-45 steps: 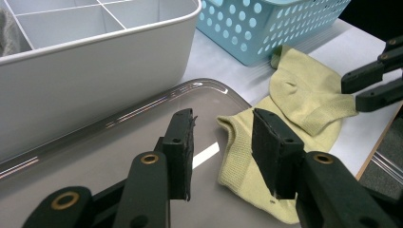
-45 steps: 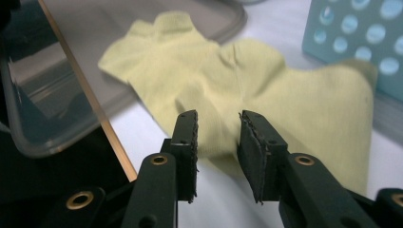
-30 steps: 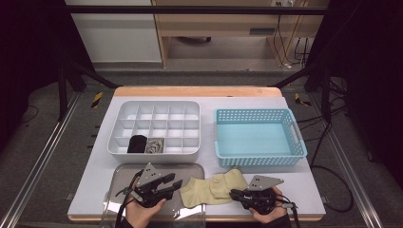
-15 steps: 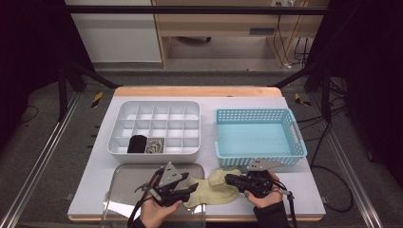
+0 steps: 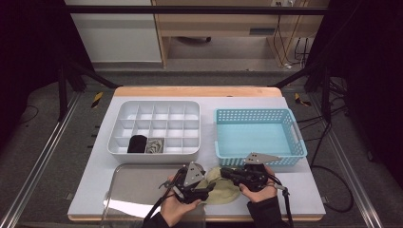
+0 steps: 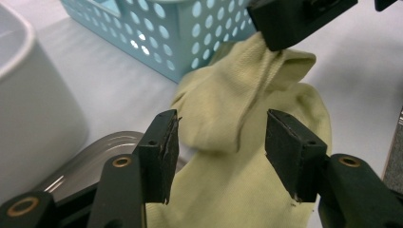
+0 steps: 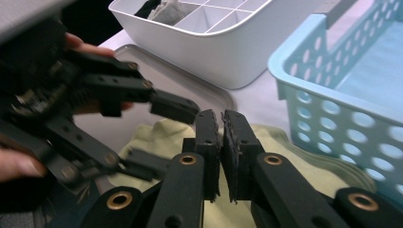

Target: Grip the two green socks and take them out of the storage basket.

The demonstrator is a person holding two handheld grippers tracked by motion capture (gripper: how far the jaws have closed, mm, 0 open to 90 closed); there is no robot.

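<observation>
Pinching yellow sock [image 5: 222,189], right claw [image 5: 224,172] clenched; left claw [image 6: 219,142] straddling it (jaws opening).

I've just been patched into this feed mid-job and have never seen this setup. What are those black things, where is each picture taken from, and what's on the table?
No robot here: a person holds hand-operated tongs in each hand. The high view looks down on the table; the other two cameras ride on the tongs and look along their black jaws.

On the table are a white compartment tray with two dark and grey rolled items in its front row, an empty light blue basket, a clear plastic lid, and a pale yellow sock.

The right tongs are pinched shut on the sock's upper edge. The left tongs have just been opening; their jaws stand apart on either side of the sock without pressing on it.
</observation>
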